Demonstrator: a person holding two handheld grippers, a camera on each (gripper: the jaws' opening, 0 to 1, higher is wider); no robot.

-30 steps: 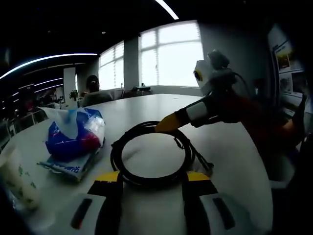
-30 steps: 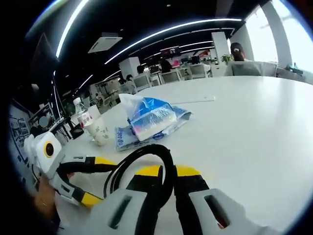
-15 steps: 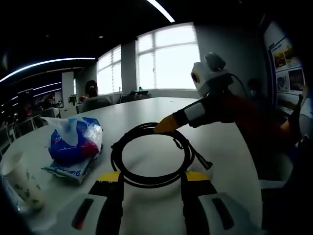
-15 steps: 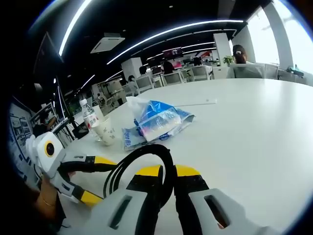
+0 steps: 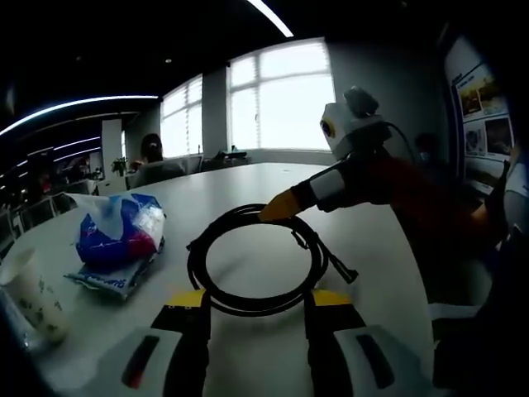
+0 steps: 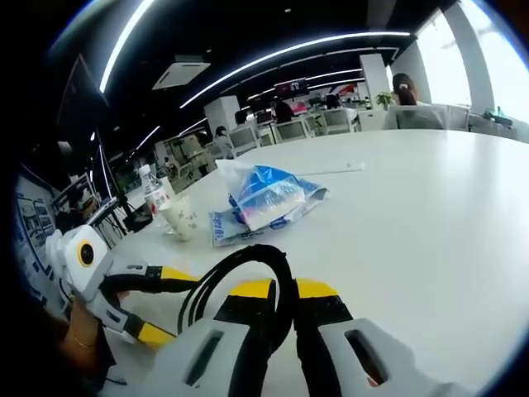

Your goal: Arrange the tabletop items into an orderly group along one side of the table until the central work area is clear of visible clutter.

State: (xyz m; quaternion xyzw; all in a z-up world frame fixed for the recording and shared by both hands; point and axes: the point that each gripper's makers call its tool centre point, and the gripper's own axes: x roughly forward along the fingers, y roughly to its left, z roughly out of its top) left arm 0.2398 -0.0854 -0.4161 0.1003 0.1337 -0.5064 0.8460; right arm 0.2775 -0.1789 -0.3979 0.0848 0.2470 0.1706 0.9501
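Jaws of right gripper [image 6: 281,299] clamp cable coil [image 5: 256,265], left gripper [image 5: 254,302] spread before it; tissue pack [image 6: 266,198], cup [image 6: 181,218] ungrouped beyond.

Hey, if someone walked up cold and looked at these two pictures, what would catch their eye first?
Most likely the coiled black cable, lying on the white table right ahead of the left gripper, with the right gripper shut on its far side. Next would be the blue tissue pack further along the table, with a paper cup and a bottle beyond it toward the edge.
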